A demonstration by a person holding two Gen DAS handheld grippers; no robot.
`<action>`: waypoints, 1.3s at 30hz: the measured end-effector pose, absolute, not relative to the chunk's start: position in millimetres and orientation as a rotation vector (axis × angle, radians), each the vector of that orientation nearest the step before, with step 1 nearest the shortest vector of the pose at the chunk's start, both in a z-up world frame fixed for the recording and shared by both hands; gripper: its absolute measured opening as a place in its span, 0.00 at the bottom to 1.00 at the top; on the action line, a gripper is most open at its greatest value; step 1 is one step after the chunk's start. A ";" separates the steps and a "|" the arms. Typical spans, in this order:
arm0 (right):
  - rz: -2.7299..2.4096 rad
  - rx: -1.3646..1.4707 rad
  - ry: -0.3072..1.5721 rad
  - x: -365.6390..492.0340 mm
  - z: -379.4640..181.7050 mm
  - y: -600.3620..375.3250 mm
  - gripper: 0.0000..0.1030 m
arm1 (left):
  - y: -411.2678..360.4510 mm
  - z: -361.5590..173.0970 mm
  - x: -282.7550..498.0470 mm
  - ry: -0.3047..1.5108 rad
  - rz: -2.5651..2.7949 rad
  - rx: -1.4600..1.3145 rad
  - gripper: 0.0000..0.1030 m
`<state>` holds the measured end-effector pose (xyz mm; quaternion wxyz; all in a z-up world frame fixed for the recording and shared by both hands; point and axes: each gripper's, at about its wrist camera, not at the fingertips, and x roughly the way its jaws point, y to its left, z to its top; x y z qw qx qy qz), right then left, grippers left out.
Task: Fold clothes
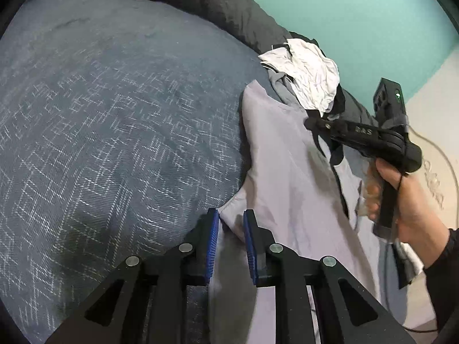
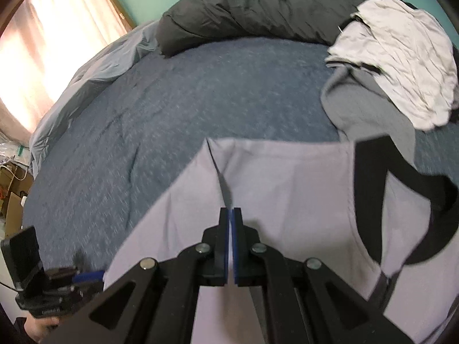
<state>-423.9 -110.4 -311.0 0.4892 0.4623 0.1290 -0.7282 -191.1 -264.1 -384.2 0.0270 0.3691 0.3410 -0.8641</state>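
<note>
A pale lavender-grey top [image 1: 287, 172] with black trim [image 2: 370, 200] hangs stretched between both grippers over the blue patterned bedspread [image 1: 114, 114]. My left gripper [image 1: 231, 215] has its blue pads narrowly apart, with a bunched corner of the top between them. From the right wrist view, one blue pad [image 2: 89, 276] of the left gripper touches the top's lower left edge. My right gripper [image 2: 231, 213] is shut tight on a crease of the top [image 2: 287, 189]. The left wrist view shows the right gripper [image 1: 311, 123] pinching the far edge, held by a hand [image 1: 407, 209].
A crumpled white garment [image 2: 401, 57] lies on a grey one [image 2: 358, 106] at the bed's far right. A rolled dark grey duvet [image 2: 258, 8] runs along the teal wall [image 1: 358, 14]. A curtained window [image 2: 43, 57] and cardboard boxes [image 2: 13, 209] are on the left.
</note>
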 end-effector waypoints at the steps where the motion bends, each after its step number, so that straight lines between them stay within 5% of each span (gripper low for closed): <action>1: -1.770 1.134 0.309 -422.6 -310.6 -102.6 0.01 | -264.6 -386.1 -191.6 1.053 -2.670 1.141 0.11; 12: -1.705 1.122 0.338 -391.2 -308.0 -111.4 0.02 | -296.6 -403.7 -151.9 1.327 -2.505 0.989 0.00; 27: -1.716 1.105 0.239 -376.2 -291.3 -58.2 0.02 | -253.2 -386.0 -189.4 0.909 -2.621 1.234 0.06; 34: -1.719 1.118 0.224 -365.8 -290.0 -22.1 0.02 | -248.7 -386.0 -205.7 0.821 -2.667 1.214 0.32; 39: -1.733 1.132 0.221 -368.2 -290.6 -9.7 0.02 | -244.5 -383.8 -211.6 0.714 -2.697 1.208 0.33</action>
